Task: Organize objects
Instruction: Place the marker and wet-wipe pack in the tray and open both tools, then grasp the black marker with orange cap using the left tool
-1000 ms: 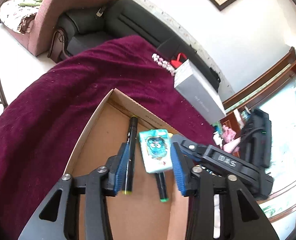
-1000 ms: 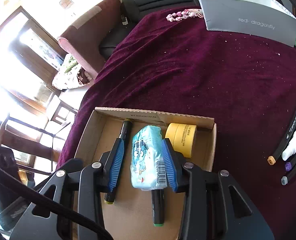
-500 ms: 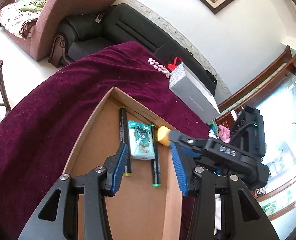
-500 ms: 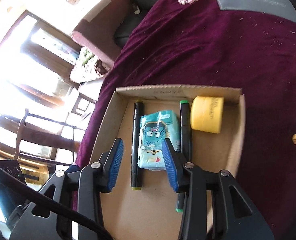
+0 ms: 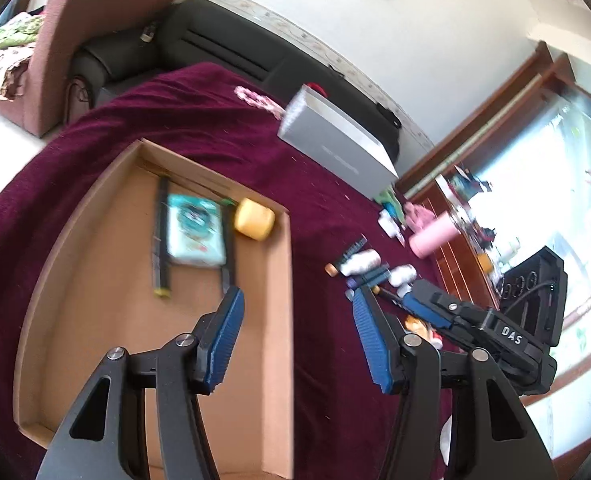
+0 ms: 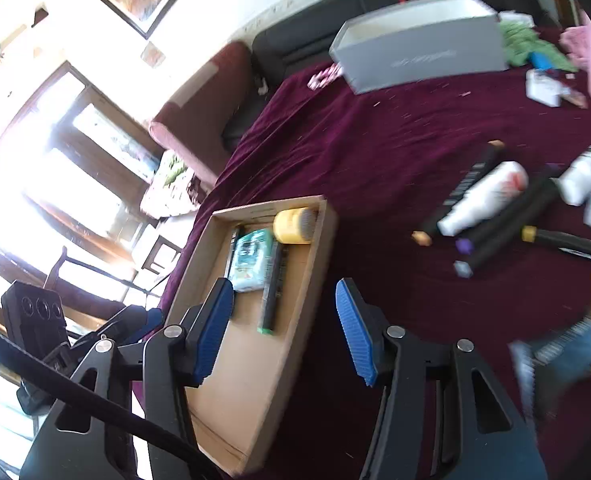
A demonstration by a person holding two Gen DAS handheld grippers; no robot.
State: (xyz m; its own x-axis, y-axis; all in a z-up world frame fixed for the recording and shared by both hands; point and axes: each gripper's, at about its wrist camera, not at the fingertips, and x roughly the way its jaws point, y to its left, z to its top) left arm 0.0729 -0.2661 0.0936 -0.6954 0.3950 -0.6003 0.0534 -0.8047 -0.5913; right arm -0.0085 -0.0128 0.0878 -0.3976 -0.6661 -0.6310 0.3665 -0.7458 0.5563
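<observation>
Both tools are seen spread wide, nothing gripped: left gripper (image 5: 295,308) at lower centre, right gripper (image 6: 283,304) at lower centre. A cardboard tray (image 5: 279,280) is seen left of centre; a teal packet (image 5: 194,230), two markers (image 5: 161,240) and a yellow tape roll (image 5: 254,225) are laid at its upper end. More markers and bottles (image 6: 483,196) are scattered on the maroon cloth (image 6: 375,152), centre right.
</observation>
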